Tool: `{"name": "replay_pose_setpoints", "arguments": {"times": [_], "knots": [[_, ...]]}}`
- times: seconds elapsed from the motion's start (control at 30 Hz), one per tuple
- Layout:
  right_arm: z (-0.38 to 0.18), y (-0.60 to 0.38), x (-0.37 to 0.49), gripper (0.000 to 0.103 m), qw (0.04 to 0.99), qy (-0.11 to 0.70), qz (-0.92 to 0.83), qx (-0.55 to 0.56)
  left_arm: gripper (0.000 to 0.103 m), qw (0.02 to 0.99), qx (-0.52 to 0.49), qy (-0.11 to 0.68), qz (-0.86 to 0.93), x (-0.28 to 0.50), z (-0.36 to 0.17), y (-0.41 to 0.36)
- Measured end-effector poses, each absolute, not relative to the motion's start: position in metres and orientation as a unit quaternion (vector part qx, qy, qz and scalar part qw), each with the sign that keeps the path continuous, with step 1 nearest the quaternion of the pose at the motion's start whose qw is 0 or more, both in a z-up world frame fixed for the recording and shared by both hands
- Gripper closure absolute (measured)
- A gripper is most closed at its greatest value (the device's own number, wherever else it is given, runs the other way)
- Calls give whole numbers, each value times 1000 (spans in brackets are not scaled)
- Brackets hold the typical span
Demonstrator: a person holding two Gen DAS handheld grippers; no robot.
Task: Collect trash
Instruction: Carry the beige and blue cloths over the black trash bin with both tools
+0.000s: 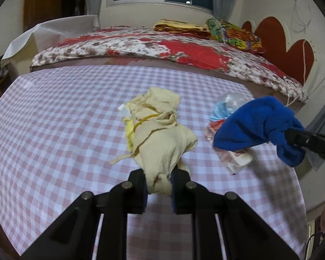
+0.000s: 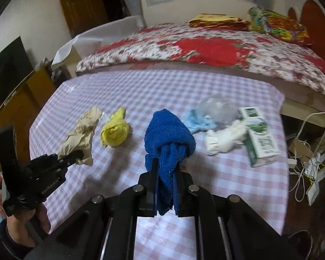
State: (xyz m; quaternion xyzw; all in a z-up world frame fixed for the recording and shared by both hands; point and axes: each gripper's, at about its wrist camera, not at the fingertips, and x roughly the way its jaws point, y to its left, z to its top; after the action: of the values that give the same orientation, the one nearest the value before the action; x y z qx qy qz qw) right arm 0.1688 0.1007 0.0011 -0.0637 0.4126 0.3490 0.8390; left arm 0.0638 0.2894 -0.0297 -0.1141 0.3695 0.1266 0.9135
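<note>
My left gripper point(image 1: 159, 173) is shut on a crumpled beige cloth point(image 1: 160, 134), lifted a little off the pink checked table point(image 1: 54, 119). In the right wrist view the same gripper point(image 2: 79, 154) comes in from the left, holding the beige cloth point(image 2: 82, 130). My right gripper point(image 2: 167, 165) is shut on a blue towel point(image 2: 169, 130) that bunches above its fingers. In the left wrist view it point(image 1: 290, 135) enters from the right with the blue towel point(image 1: 253, 121). A rolled yellow cloth point(image 2: 116, 131) lies on the table between the two.
On the right of the table lie a light blue mask point(image 2: 197, 120), clear plastic point(image 2: 216, 106), a crumpled white tissue point(image 2: 223, 140) and a green and white carton point(image 2: 260, 136). A bed with a red floral cover point(image 2: 205, 49) stands behind. Cables point(image 2: 309, 164) lie on the floor at right.
</note>
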Motion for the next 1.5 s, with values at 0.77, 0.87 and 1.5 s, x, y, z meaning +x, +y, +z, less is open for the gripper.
{"name": "replay_pose_setpoints", "arguments": {"times": [0.77, 0.87, 1.5], "knots": [[28, -65, 144, 92, 894, 375, 246, -23, 86, 927, -58, 371, -15, 94, -3, 139], [26, -98, 142, 92, 900, 376, 220, -12, 86, 926, -51, 371, -43, 102, 0, 108], [-10, -285, 130, 92, 910, 407, 73, 35, 86, 894, 1, 406, -189, 129, -13, -71]]}}
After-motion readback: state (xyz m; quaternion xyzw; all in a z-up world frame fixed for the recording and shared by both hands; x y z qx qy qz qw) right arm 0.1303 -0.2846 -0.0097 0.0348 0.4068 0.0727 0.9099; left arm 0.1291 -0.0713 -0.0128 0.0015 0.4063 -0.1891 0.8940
